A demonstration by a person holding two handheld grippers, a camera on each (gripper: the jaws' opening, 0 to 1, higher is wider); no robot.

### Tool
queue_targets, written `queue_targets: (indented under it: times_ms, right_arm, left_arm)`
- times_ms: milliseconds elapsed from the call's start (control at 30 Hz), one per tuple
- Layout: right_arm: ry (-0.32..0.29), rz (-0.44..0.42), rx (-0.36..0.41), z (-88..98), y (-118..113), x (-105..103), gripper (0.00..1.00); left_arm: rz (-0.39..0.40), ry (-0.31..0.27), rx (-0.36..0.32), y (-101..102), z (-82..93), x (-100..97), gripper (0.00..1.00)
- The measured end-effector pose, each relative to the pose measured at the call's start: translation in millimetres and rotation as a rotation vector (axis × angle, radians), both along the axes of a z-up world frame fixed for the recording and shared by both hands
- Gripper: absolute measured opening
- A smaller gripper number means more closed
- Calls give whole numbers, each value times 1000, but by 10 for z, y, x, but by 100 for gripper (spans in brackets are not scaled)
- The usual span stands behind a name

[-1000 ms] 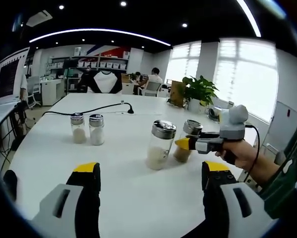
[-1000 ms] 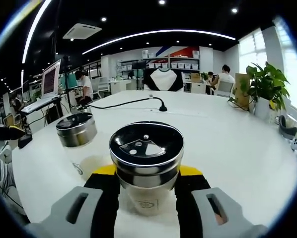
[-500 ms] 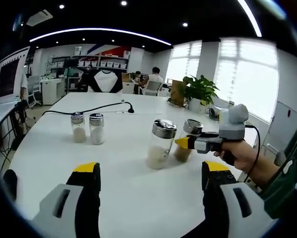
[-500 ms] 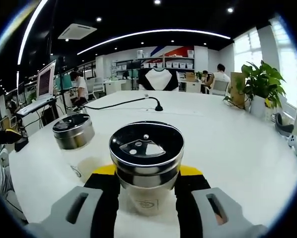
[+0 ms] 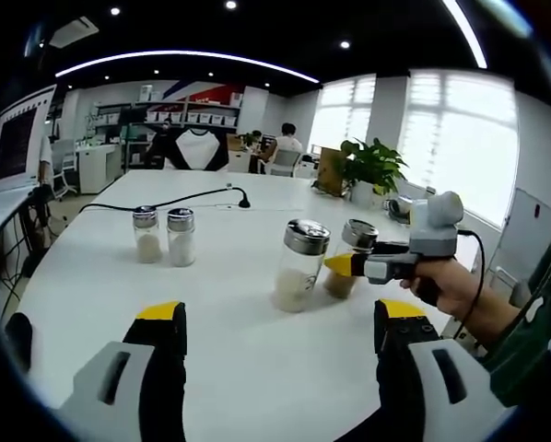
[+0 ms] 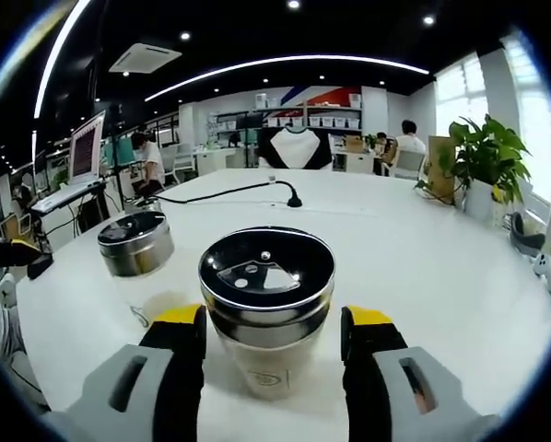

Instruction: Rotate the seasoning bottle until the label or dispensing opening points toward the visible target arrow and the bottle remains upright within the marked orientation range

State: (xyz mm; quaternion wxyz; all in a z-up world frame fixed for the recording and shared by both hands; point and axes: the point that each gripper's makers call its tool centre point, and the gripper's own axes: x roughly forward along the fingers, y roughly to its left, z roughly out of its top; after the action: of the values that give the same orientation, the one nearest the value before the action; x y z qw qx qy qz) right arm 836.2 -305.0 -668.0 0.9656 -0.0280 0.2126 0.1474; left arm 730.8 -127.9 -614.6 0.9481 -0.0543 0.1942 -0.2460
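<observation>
A seasoning bottle [image 6: 266, 318] with a black, steel-rimmed lid stands upright on the white table [image 6: 441, 267]. My right gripper [image 6: 274, 322] is open, one jaw on each side of the bottle with a small gap at both. In the left gripper view the same bottle [image 5: 357, 241] holds brown seasoning, and the right gripper [image 5: 342, 266], held by a hand, reaches it from the right. My left gripper [image 5: 280, 313] is open and holds nothing, well short of the bottles.
A second bottle [image 5: 298, 267] with white contents stands just left of the brown one, also seen as a bottle [image 6: 135, 244]. Two small shakers [image 5: 163, 236] stand further left. A black cable [image 6: 248, 189] and a potted plant [image 6: 487, 161] lie beyond.
The right gripper's jaws were shut on the bottle and have now spread apart from it. The bottle stays upright. The left gripper has not moved.
</observation>
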Motion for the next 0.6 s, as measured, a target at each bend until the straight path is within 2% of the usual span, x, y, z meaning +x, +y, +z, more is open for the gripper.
queue_targets:
  times_ms: [200,367,600]
  right_arm:
    - [15,-1,-3,-10,-20,-42,59]
    - [45,29,-10,4,-8,-174,62]
    - [48,23,-16,49,-124,-288,62]
  left_arm:
    - [-1,3,-2,-7,-7,7,88]
    - [0,7,3,3,-22,21,88]
    - [-5,2,10,-12,-27,44,88]
